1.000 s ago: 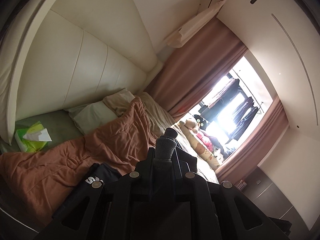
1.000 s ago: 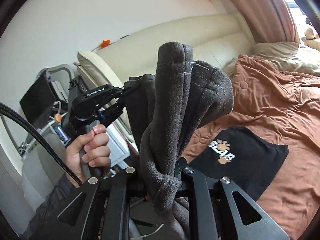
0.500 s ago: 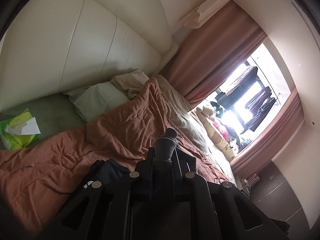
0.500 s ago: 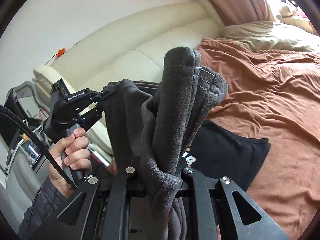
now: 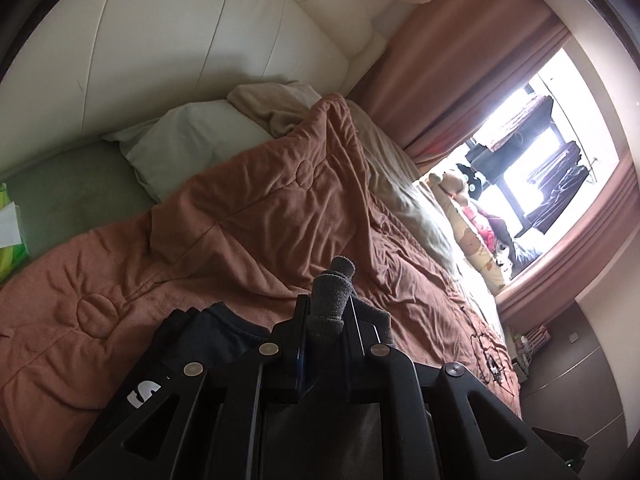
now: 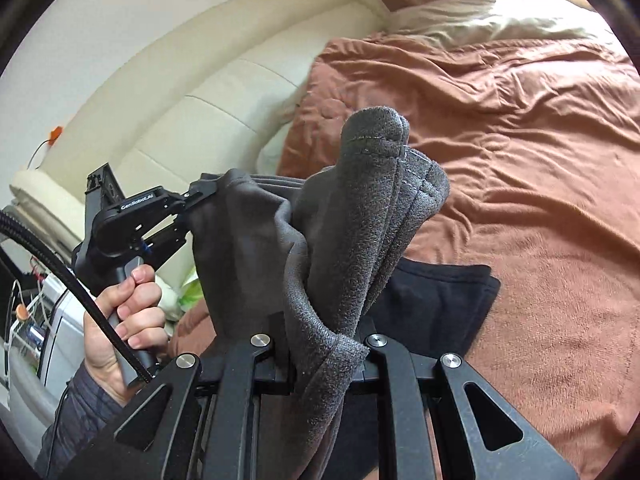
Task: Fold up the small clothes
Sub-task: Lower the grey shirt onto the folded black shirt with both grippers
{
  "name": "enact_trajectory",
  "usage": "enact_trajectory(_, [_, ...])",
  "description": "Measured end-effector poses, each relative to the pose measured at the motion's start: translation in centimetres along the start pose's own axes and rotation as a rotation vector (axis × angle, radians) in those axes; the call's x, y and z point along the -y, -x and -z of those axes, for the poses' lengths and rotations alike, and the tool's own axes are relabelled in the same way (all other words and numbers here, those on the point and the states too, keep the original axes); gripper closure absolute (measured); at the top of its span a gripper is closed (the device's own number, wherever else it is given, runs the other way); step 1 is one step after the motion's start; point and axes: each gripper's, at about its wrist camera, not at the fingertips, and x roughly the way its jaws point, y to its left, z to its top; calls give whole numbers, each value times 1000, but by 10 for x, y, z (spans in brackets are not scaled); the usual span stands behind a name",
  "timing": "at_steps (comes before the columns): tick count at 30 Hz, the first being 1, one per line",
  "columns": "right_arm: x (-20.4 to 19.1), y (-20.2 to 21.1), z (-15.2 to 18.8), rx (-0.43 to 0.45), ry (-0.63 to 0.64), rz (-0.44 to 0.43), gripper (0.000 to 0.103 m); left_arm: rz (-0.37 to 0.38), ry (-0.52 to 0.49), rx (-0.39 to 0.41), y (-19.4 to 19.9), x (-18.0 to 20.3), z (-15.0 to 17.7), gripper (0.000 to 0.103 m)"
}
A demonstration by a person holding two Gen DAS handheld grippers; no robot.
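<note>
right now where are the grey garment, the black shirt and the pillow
grey garment [image 6: 372,208], right wrist view, bunched fold above the jaws
black shirt [image 6: 440,300], right wrist view, flat body on the quilt
pillow [image 5: 192,140], left wrist view, its top face

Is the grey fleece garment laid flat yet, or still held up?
Held up: grey fleece garment hangs bunched between left gripper and right gripper.

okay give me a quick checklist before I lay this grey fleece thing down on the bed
1. Left gripper shut on the grey fleece garment: ok.
2. Right gripper shut on the same garment: ok.
3. Garment spread flat between the jaws: not ok, it is bunched in folds.
4. Bare orange quilt to lay it on: ok.
5. Black T-shirt out of the way: not ok, it lies directly below.
6. Garment's lower hem hanging free: cannot tell.
</note>
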Motion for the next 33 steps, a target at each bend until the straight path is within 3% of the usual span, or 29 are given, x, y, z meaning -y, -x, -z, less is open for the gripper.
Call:
enact_trajectory(4, [22, -35, -7, -66, -69, 1, 87, -92, 12, -17, -28, -16, 7, 89])
enact_trajectory(7, [37, -64, -12, -165, -104, 64, 81, -159, 37, -57, -47, -31, 14, 87])
enact_trajectory(8, [41, -68, -14, -188, -118, 73, 72, -182, 44, -75, -52, -36, 16, 85])
enact_trajectory(9, [45, -68, -13, -189, -126, 77, 53, -202, 52, -88, -54, -41, 18, 84])
enact_trajectory(11, [49, -60, -14, -151, -135, 84, 26, -240, 46, -86, -51, -46, 18, 74])
enact_trajectory(12, [51, -54, -14, -130, -144, 91, 25, -265, 42, -81, -47, -49, 18, 69])
enact_trajectory(14, [54, -45, -12, -122, -162, 76, 25, -275, 42, -67, -33, -54, 17, 40])
enact_trajectory(15, [53, -41, -11, -128, -167, 57, 25, -279, 39, -61, -26, -57, 18, 38])
enact_trajectory(21, [33, -27, 3, -139, -121, 47, 25, -365, 3, -111, 17, -75, 35, 38])
enact_trajectory(31, [18, -22, 32, -199, -144, 9, 26, -459, 29, -176, 78, -107, 87, 38])
enact_trajectory(33, [15, -15, 39, -207, -145, -6, 33, -465, 13, -186, 86, -108, 96, 39])
